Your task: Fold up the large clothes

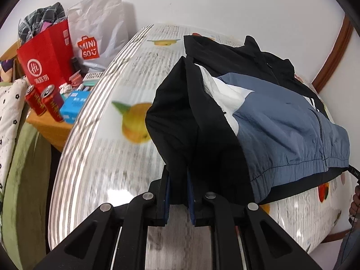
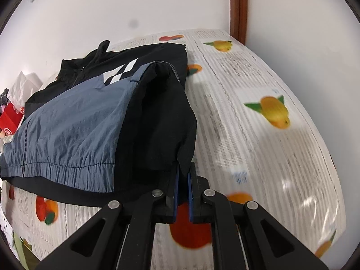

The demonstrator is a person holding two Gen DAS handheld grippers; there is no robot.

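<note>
A black and blue zip jacket point(image 1: 281, 121) with a white patch lies on a table covered with a fruit-print cloth point(image 1: 101, 148). My left gripper point(image 1: 178, 175) is shut on the jacket's black left side and holds that fold raised above the table. In the right wrist view the jacket point(image 2: 74, 121) shows white stripes on its chest. My right gripper point(image 2: 182, 168) is shut on the black sleeve fabric at the jacket's right side and lifts it too. The fingertips of both grippers are hidden in the fabric.
Left of the table stands a wooden side table point(image 1: 49, 128) with two red cans point(image 1: 43, 101), a red paper bag point(image 1: 45, 56), a white Miniso bag point(image 1: 96, 29) and a blue box point(image 1: 74, 105). A white wall and a brown door frame point(image 2: 238, 9) stand behind.
</note>
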